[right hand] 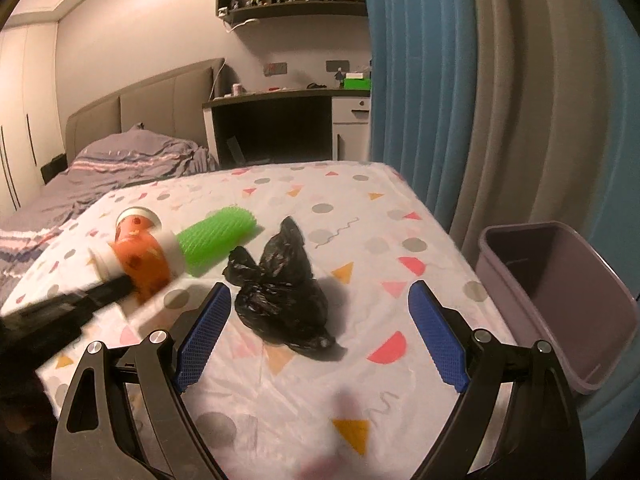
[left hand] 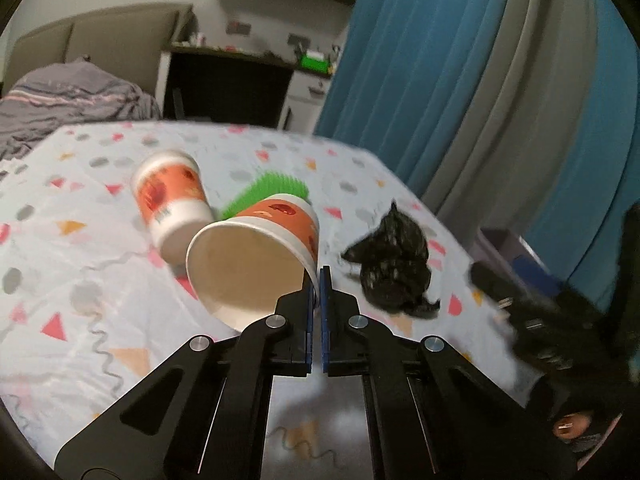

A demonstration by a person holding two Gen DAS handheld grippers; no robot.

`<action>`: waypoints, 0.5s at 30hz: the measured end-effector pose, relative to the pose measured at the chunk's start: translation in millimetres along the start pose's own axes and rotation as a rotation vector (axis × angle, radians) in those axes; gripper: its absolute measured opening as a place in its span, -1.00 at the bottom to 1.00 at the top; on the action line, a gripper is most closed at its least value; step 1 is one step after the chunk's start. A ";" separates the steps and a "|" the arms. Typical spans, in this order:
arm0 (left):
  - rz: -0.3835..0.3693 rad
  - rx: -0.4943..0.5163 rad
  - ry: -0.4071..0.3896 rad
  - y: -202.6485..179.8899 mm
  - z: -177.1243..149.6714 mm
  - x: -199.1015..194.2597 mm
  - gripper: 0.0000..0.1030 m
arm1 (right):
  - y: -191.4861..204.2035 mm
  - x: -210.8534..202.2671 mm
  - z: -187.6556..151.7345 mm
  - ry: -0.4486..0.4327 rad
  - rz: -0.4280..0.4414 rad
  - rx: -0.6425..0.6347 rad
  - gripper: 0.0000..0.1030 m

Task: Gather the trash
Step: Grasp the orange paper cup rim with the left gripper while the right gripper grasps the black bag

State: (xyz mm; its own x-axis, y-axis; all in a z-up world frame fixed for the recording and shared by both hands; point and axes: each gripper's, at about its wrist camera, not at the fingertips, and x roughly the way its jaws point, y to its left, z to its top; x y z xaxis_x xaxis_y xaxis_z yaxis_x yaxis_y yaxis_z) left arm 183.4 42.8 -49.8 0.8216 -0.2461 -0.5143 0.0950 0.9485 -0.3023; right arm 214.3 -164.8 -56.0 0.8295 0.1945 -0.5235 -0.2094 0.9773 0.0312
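Note:
My left gripper (left hand: 320, 274) is shut on the rim of an orange-and-white paper cup (left hand: 256, 252), held tilted above the table with its mouth toward me; it shows blurred in the right wrist view (right hand: 140, 264). A second paper cup (left hand: 172, 204) lies on its side behind it, also in the right wrist view (right hand: 134, 222). A green spiky foam roll (right hand: 216, 242) lies beside the cups. A crumpled black plastic bag (right hand: 280, 292) lies on the cloth in front of my right gripper (right hand: 320, 300), which is open and empty just short of the bag.
The table has a white cloth (right hand: 360, 216) with coloured shapes. A grey-purple bin (right hand: 560, 292) stands off the table's right edge, below blue-and-grey curtains (right hand: 480, 100). A bed (right hand: 100, 164) and desk (right hand: 280, 120) are behind the table.

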 end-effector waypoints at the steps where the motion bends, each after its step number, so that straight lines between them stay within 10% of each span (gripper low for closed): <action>1: -0.001 0.000 -0.015 0.2 1.8 -4.1 -0.96 | 3.4 4.3 0.0 0.006 -0.002 -0.005 0.69; 15: 0.103 -0.049 -0.103 29.5 15.2 -24.4 -0.96 | 22.5 57.5 4.9 0.108 -0.008 -0.029 0.69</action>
State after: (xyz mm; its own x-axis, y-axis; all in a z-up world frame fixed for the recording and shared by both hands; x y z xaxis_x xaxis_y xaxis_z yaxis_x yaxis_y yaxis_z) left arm 174.7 79.7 -34.0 0.8793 -0.1234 -0.4600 -0.0186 0.9563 -0.2919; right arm 259.8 -131.2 -81.2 0.7708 0.1745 -0.6128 -0.2187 0.9758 0.0028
